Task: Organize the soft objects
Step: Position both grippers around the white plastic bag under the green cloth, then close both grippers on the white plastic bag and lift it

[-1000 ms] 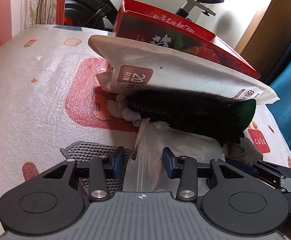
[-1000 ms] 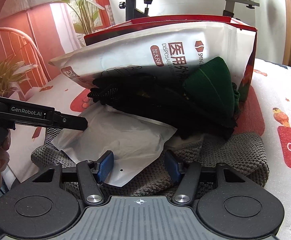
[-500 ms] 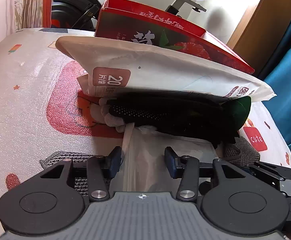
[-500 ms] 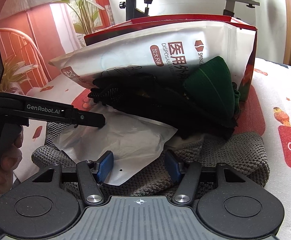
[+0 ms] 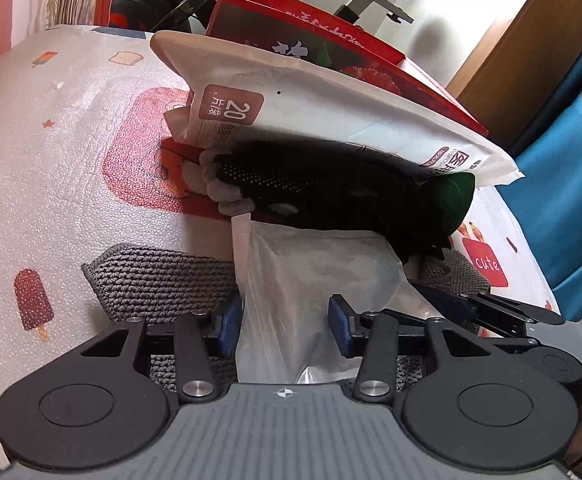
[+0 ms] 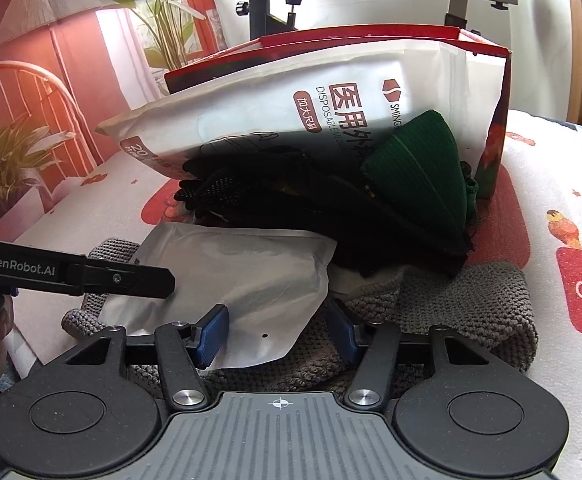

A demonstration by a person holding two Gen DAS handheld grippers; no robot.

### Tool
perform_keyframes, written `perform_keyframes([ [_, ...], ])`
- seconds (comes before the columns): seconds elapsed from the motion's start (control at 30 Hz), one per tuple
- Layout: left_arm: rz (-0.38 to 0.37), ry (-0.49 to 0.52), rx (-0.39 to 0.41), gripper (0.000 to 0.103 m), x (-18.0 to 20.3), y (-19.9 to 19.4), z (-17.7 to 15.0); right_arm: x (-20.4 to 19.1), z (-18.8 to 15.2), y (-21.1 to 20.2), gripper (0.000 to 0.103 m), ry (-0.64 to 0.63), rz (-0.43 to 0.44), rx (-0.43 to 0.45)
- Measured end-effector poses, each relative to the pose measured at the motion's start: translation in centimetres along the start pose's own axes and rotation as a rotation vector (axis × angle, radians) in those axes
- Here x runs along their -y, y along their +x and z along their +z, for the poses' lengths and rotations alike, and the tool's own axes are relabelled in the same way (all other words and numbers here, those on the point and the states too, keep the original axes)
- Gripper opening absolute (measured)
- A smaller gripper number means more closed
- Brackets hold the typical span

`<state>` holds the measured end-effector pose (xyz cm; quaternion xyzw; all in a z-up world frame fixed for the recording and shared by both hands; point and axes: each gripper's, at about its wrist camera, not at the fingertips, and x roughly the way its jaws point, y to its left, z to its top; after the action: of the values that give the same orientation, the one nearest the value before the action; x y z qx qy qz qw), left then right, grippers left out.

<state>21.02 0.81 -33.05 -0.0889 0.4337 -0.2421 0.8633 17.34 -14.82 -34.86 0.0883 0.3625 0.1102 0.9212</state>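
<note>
My left gripper [image 5: 283,320] and right gripper [image 6: 277,332] both straddle the flat translucent white plastic pouch [image 6: 235,280].

On my left the jaws stand half open with the pouch's edge between them, untouched as far as I can see. On my right the jaws are closing over its corner. The pouch lies on a grey knitted cloth [image 6: 451,308], tucked under black dotted gloves [image 5: 311,188], a dark green knitted piece [image 6: 419,168] and a big white printed pack [image 6: 291,112] leaning on a red cardboard box [image 5: 331,40].

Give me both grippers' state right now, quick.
Left gripper: open, fingers either side of the thin white pouch, not pressing it.
Right gripper: closing, the pouch's corner between its fingers, not yet gripped.
</note>
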Motion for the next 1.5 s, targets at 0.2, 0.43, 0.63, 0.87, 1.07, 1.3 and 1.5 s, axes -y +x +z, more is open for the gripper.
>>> perform_keyframes([
  [0.2, 0.057, 0.042, 0.0, 0.048, 0.9, 0.0, -0.2, 0.0, 0.1, -0.1, 0.045, -0.008, -0.012, -0.009],
  [0.43, 0.055, 0.02, -0.013, 0.046, 0.6, -0.3, -0.2, 0.2, -0.1, -0.1, 0.045, -0.006, -0.007, -0.007],
  [0.63, 0.057, 0.032, -0.005, 0.039, 1.2, -0.5, -0.3, -0.2, 0.3, -0.1, 0.04, -0.005, -0.015, -0.027],
  [0.87, 0.052, 0.088, -0.003, 0.028, 2.3, -0.8, -0.7, -1.7, 0.5, -0.6, 0.027, -0.039, 0.049, -0.033],
  [1.07, 0.053, 0.053, -0.006, 0.028, 1.5, -1.0, -0.8, -1.2, 0.5, -0.8, 0.027, -0.009, 0.02, -0.049],
  [1.3, 0.062, 0.05, -0.003, 0.028, 1.5, -0.8, -0.9, 1.9, 1.7, -0.7, 0.031, 0.136, 0.066, -0.031],
  [1.5, 0.061, 0.034, -0.006, 0.031, 1.1, -0.7, -0.8, 3.1, 2.2, 1.1, 0.029, 0.19, 0.089, -0.059],
])
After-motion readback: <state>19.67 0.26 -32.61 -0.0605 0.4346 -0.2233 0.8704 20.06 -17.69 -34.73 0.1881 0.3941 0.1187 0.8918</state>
